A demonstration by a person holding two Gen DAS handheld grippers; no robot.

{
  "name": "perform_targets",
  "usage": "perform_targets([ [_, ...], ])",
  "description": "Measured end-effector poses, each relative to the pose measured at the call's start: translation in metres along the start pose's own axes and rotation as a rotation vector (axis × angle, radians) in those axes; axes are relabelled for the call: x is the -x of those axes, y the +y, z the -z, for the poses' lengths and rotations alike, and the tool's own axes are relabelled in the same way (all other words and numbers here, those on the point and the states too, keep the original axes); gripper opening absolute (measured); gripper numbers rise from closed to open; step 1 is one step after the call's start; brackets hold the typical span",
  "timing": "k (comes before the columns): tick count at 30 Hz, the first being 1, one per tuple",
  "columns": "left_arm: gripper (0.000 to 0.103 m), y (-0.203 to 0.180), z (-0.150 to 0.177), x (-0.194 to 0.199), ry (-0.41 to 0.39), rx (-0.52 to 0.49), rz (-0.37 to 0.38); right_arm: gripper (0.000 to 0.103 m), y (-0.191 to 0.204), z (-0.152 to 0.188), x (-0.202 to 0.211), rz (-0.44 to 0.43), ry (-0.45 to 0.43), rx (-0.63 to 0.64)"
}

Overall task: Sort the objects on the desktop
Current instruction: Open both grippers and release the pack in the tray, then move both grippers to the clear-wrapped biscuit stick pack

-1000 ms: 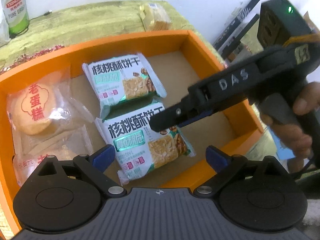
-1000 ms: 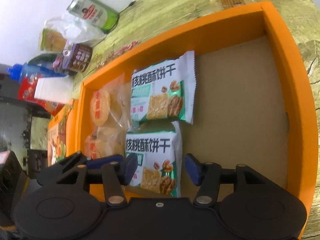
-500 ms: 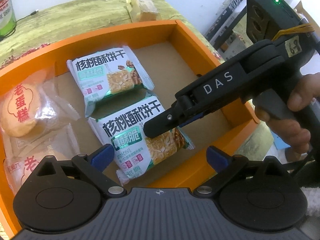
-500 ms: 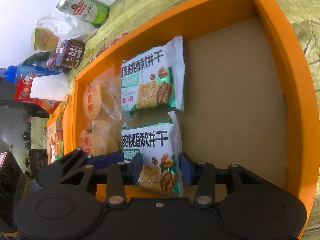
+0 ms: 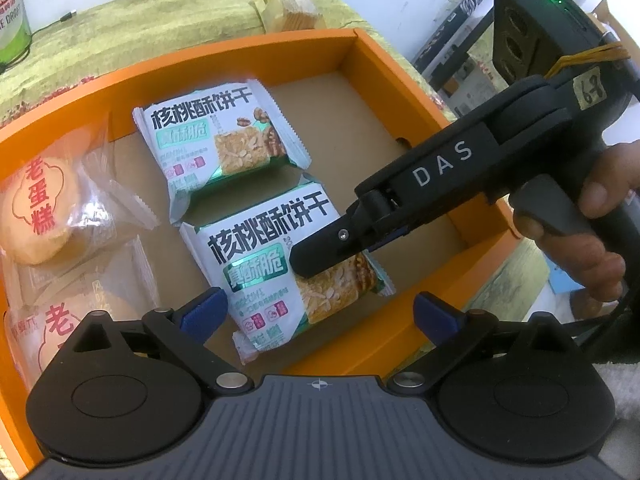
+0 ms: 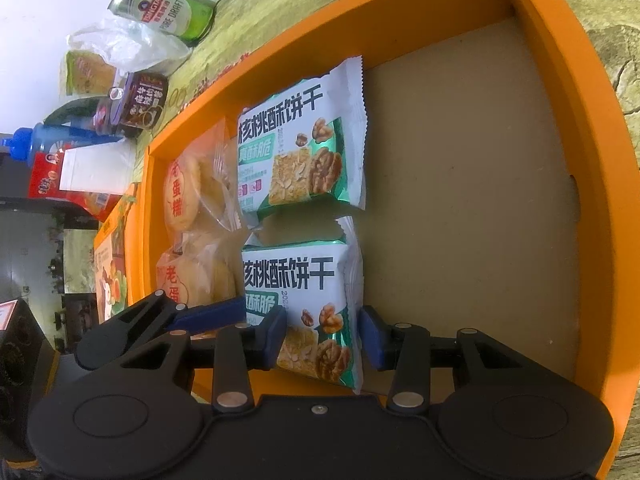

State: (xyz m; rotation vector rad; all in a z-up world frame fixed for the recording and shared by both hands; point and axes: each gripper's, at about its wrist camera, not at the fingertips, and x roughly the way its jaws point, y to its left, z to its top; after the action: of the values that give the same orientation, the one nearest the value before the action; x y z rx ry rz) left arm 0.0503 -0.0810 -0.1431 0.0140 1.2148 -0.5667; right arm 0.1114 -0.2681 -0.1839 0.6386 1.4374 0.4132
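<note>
An orange box (image 5: 240, 46) (image 6: 560, 80) holds two white-and-green walnut biscuit packs and two clear-wrapped egg cakes (image 5: 36, 208) (image 6: 184, 188). My right gripper (image 6: 323, 336) is shut on the near biscuit pack (image 6: 312, 292), its blue pads pressing both side edges. In the left wrist view the right gripper (image 5: 320, 256) reaches in from the right over that near pack (image 5: 256, 256), held by a person's hand (image 5: 592, 224). The far pack (image 5: 212, 140) (image 6: 304, 152) lies flat behind it. My left gripper (image 5: 320, 312) hovers open above the box's near wall.
A green beer can (image 6: 168, 10), a dark drink can (image 6: 140, 100), a white cup (image 6: 100, 170), a blue bottle and plastic bags stand left of the box. A wrapped cake (image 5: 286, 6) lies behind the box. The box's right half shows bare cardboard floor (image 6: 480, 200).
The right gripper's jaws have closed in from a wider gap onto the near biscuit pack. The left gripper has stayed open and in place.
</note>
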Motion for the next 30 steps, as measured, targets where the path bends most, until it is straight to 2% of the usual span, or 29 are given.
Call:
perform_targets([
  [9, 0.100, 0.004, 0.001, 0.000, 0.014, 0.028, -0.003, 0.042, -0.001, -0.001, 0.000, -0.006, 0.008, -0.003],
  [16, 0.100, 0.002, 0.002, 0.007, 0.003, 0.044, -0.010, 0.064, 0.002, -0.003, 0.008, 0.012, -0.010, 0.014],
  [19, 0.100, 0.003, -0.002, 0.013, -0.012, 0.044, -0.010, 0.067, 0.001, -0.003, 0.016, 0.018, -0.028, 0.019],
  [25, 0.100, 0.001, -0.025, 0.036, -0.067, 0.034, -0.003, 0.070, -0.005, -0.009, 0.039, -0.016, -0.072, -0.009],
  [30, 0.100, 0.008, -0.064, 0.057, -0.149, 0.046, 0.007, 0.070, -0.001, -0.025, 0.076, -0.052, -0.152, 0.008],
])
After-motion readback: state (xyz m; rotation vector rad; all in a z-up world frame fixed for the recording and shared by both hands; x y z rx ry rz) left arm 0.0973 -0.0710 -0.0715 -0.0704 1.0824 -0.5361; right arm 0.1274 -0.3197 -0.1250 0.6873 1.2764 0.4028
